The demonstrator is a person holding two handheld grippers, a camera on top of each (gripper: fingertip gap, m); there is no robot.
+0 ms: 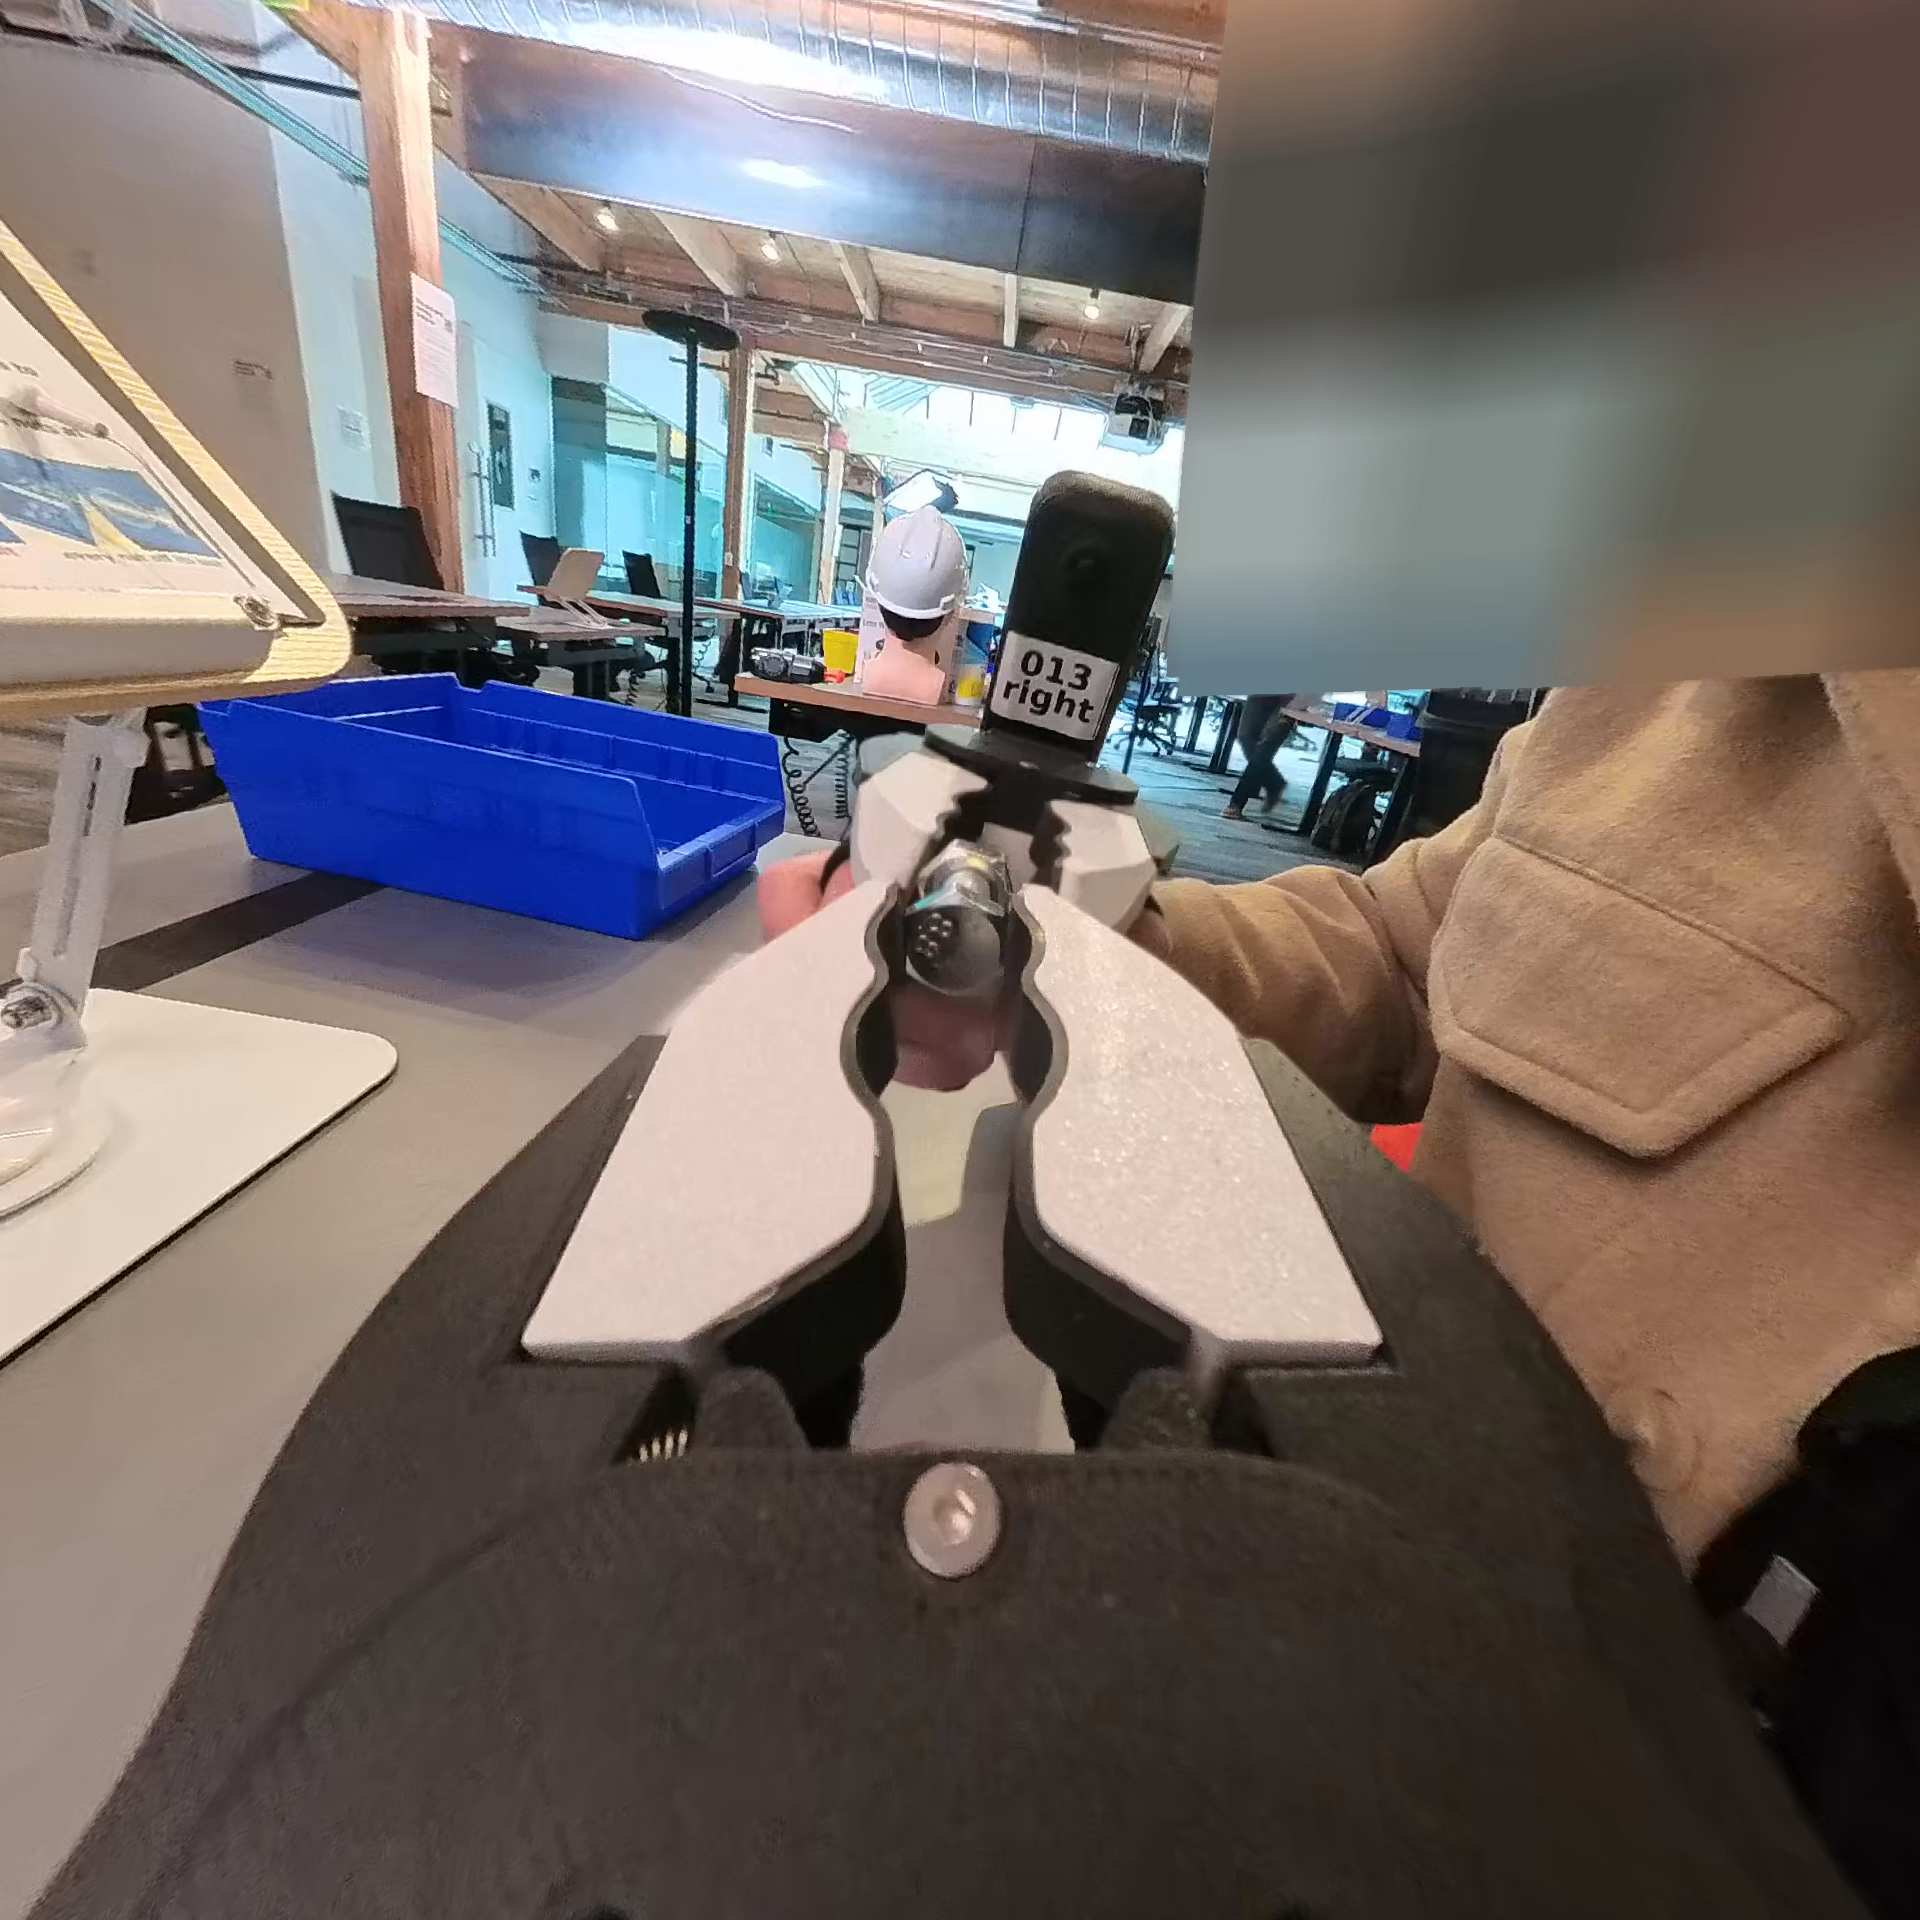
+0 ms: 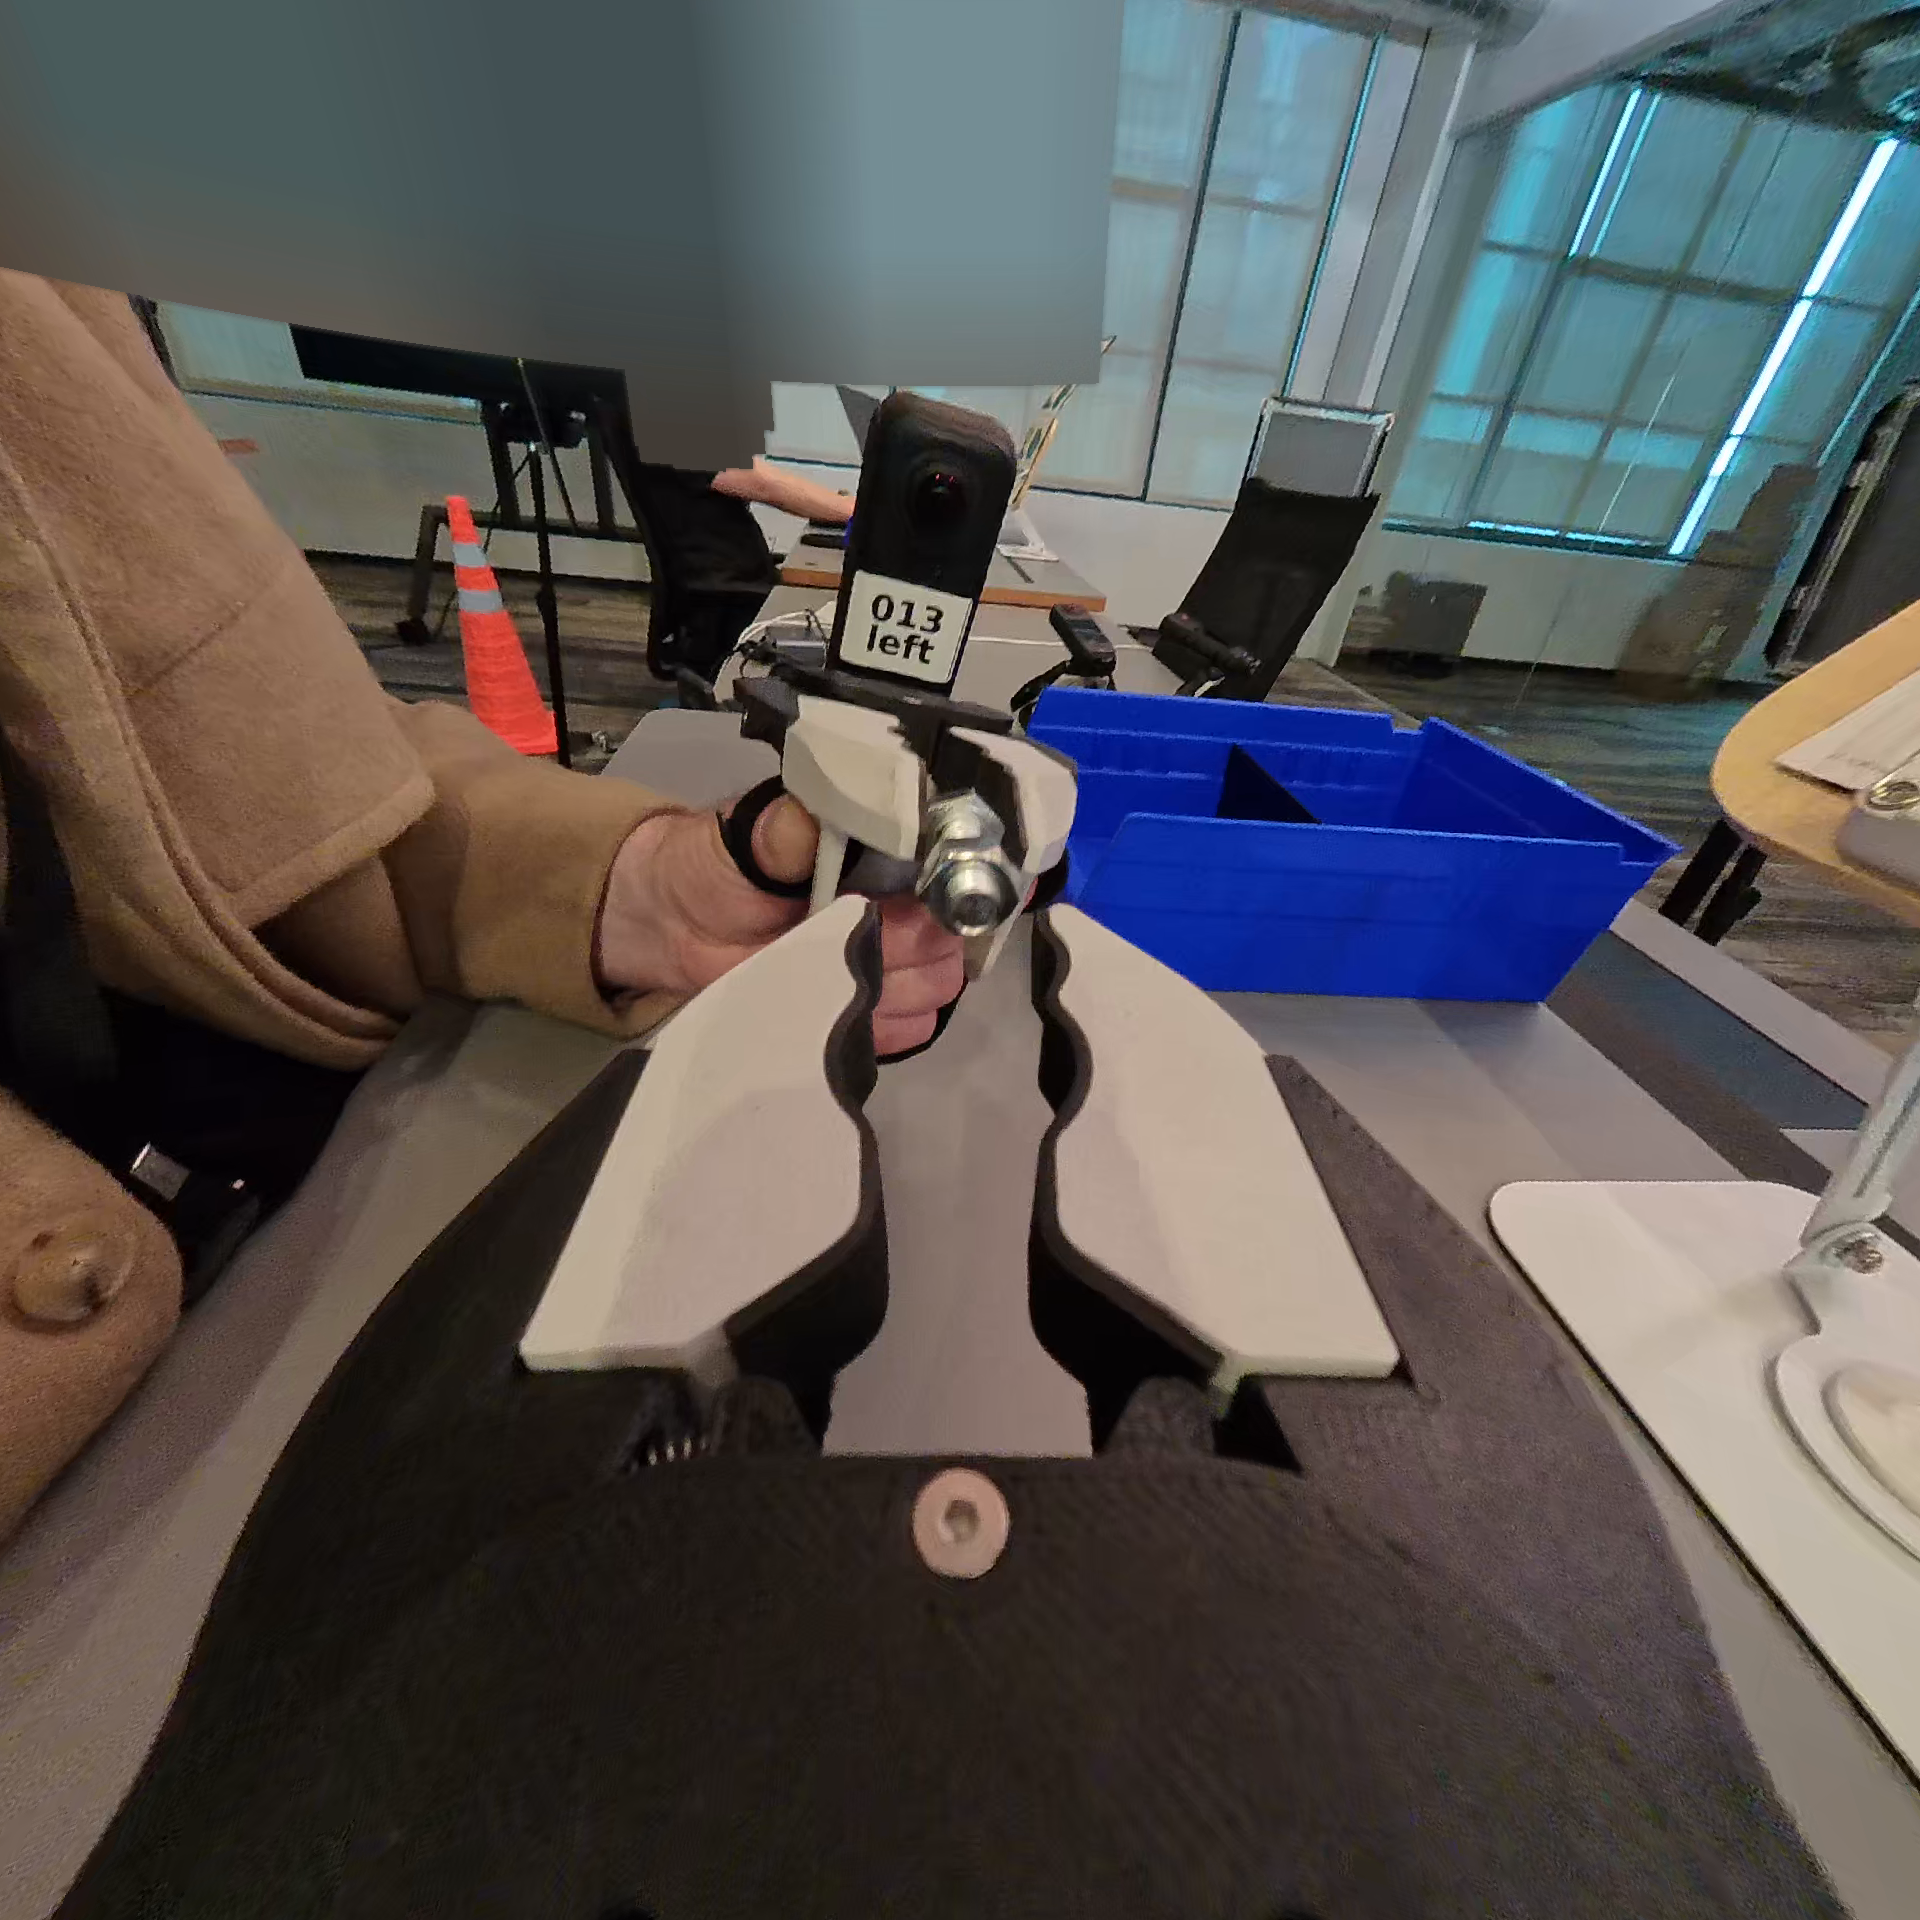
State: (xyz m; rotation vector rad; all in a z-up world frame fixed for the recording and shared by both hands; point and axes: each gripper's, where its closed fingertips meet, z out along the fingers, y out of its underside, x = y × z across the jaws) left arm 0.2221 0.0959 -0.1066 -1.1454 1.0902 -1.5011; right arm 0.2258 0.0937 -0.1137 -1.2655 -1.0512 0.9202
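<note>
My left gripper (image 1: 951, 914) is shut on a silver bolt (image 1: 940, 940), head end toward the camera, with a hex nut (image 1: 971, 873) threaded farther along it. It holds the bolt in the air above the grey table (image 1: 436, 997). In the right wrist view the left gripper (image 2: 961, 831) faces me, and the bolt (image 2: 971, 899) and nut (image 2: 951, 831) stick out of it. My right gripper (image 2: 956, 920) is open. Its fingertips stand on either side of the bolt's free end, apart from it. The right gripper (image 1: 1003, 831) also shows in the left wrist view, just behind the bolt.
A blue plastic bin (image 1: 499, 790) (image 2: 1340, 883) with a divider stands on the table behind the grippers. A white stand base (image 1: 177, 1122) (image 2: 1683, 1309) carries a tilted board (image 1: 114, 520). A person in a tan jacket (image 1: 1621, 1039) holds both grippers. An orange cone (image 2: 494, 644) stands on the floor. My left and right fingertips are right by each other.
</note>
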